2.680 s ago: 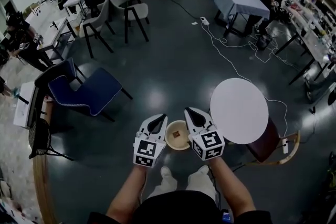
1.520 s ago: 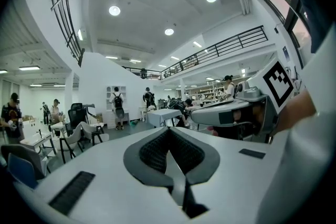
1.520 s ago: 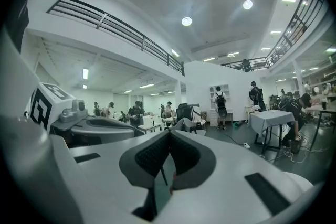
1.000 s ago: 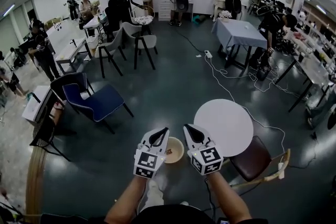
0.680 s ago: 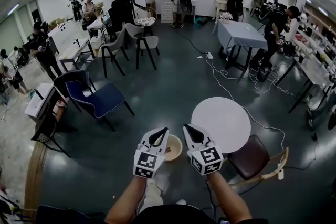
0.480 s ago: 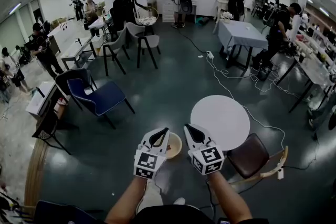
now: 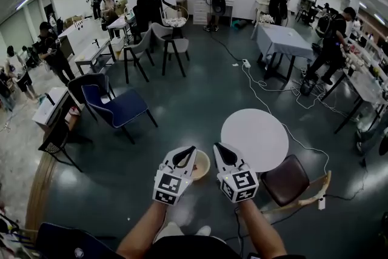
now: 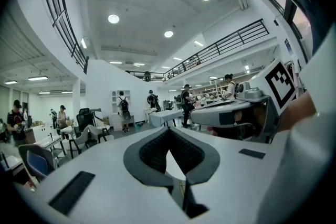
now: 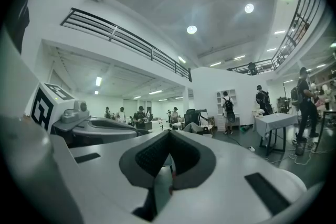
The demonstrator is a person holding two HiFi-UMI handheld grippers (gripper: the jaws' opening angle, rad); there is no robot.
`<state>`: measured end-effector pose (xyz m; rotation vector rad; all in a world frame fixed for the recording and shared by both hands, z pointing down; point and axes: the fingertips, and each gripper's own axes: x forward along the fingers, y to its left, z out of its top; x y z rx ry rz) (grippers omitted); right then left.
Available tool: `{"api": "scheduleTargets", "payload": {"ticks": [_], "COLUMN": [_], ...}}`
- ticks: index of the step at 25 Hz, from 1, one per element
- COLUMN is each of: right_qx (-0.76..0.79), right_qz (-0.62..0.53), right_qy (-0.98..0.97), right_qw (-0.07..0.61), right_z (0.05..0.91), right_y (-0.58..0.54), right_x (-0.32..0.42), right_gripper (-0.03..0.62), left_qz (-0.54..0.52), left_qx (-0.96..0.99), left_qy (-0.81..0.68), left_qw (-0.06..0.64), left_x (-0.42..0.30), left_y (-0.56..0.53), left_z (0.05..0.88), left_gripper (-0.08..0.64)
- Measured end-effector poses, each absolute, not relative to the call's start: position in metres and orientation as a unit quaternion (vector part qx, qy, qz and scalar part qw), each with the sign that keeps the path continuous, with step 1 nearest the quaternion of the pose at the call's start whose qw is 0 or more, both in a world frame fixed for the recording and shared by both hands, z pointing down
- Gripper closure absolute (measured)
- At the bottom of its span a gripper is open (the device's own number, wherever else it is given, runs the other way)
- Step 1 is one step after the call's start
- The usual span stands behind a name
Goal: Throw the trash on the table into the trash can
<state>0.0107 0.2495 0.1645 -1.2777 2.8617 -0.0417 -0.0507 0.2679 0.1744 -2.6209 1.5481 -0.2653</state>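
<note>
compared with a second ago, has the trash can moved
No. The trash can still sits just off the lower left edge of the round white table. Both slid up the head view together, so the camera moved, not the can.

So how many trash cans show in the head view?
1: a beige trash can on the floor between the left gripper and right gripper, partly behind the left. Others may be hidden.

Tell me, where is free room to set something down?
The white round table is bare on top. The dark floor between it and the blue chair is free. Right of the table, a cable and brown chair crowd the floor.
</note>
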Motion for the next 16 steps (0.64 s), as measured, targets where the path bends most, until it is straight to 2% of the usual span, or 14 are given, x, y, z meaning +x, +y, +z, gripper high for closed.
{"api": "scheduleTargets", "payload": {"ticks": [16], "right_qx": [-0.421], "right_qz": [-0.020], "right_qy": [0.907], "right_qw": [0.001], "right_z": [0.147], "right_y": [0.259], "right_x": [-0.039], "right_gripper": [0.575], "left_qz": [-0.085], "left_qx": [-0.867], "left_qy": [0.488], "left_qw": [0.053], "left_x": [-0.092], "left_y": [0.275], "left_z": [0.144], "left_gripper": [0.546]}}
